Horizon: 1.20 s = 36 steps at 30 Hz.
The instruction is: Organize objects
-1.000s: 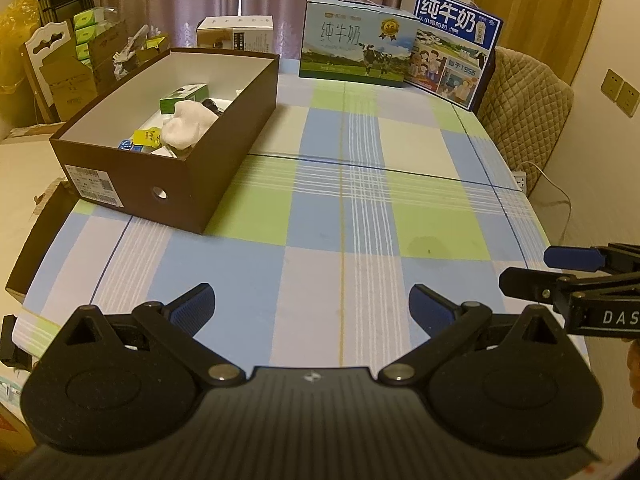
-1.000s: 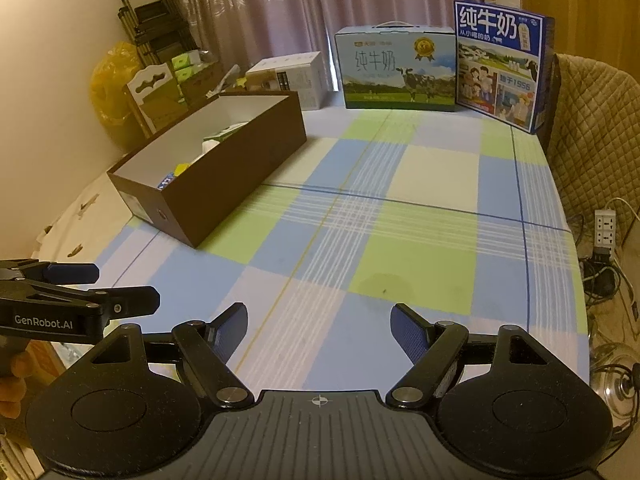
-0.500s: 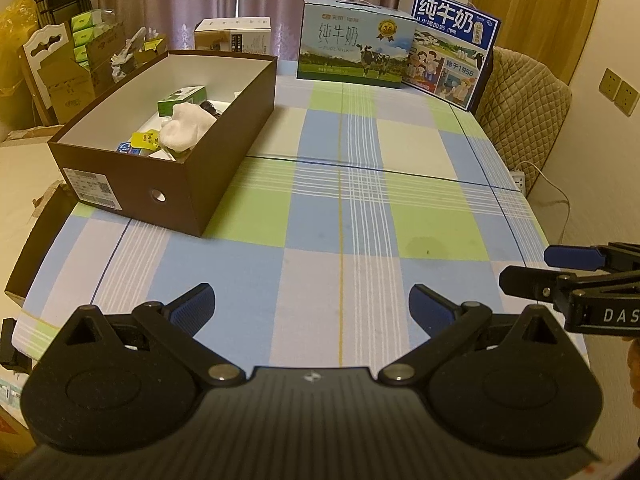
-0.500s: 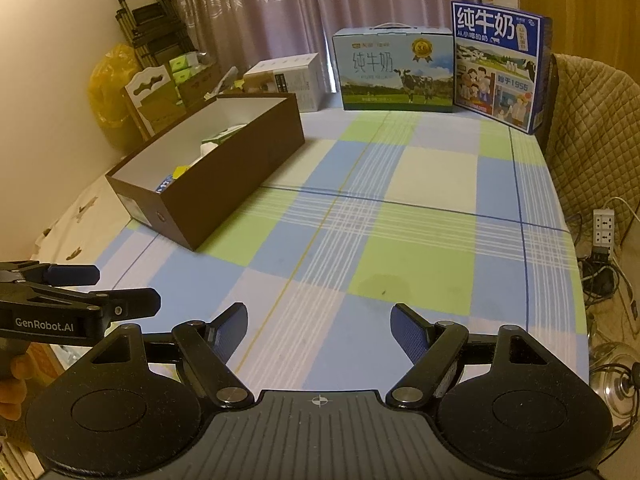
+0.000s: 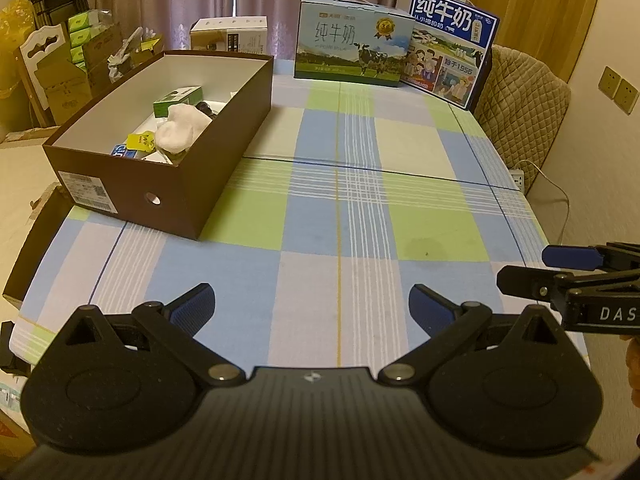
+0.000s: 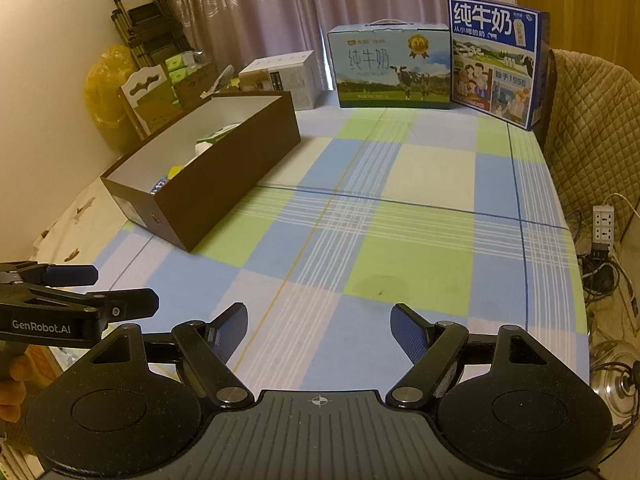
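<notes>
You are working in dim, warm yellowish indoor light that falls from above. The brown box [image 5: 208,168] casts only a soft shadow on the checked worktop [image 5: 360,208]. Both fisheye views bend straight lines near their edges and darken at the corners. The drawn curtains [image 6: 280,12] show no glare. The middle of each view is sharp; the edges look softer.

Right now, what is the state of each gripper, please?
Left gripper: open, holding nothing.
Right gripper: open, holding nothing.
</notes>
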Each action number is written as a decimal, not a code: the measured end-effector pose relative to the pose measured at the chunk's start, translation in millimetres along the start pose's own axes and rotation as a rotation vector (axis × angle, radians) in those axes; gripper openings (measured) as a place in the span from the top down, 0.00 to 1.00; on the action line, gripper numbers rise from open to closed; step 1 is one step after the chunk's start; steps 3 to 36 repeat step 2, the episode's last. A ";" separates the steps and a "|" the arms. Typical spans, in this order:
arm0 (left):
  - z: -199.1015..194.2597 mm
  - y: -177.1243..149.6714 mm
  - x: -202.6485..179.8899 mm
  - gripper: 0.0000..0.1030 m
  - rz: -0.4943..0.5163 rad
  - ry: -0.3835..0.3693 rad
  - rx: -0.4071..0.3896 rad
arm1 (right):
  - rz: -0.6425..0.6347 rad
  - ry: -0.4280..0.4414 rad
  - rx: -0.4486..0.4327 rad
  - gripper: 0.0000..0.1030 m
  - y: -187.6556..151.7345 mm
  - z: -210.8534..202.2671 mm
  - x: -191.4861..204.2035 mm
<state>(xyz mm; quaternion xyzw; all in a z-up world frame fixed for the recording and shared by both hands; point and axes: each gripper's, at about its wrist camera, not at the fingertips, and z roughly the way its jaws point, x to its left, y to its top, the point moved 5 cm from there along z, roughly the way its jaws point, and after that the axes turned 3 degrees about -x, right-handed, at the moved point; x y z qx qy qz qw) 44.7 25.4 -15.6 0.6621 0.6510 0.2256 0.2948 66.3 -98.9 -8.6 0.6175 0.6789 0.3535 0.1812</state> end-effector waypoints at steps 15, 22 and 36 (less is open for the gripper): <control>1.8 0.3 -0.6 0.01 0.002 0.002 0.003 | 0.003 -0.002 0.002 0.26 -0.1 1.4 -1.6; 1.8 0.3 -0.6 0.01 0.002 0.002 0.003 | 0.003 -0.002 0.002 0.26 -0.1 1.4 -1.6; 1.8 0.3 -0.6 0.01 0.002 0.002 0.003 | 0.003 -0.002 0.002 0.26 -0.1 1.4 -1.6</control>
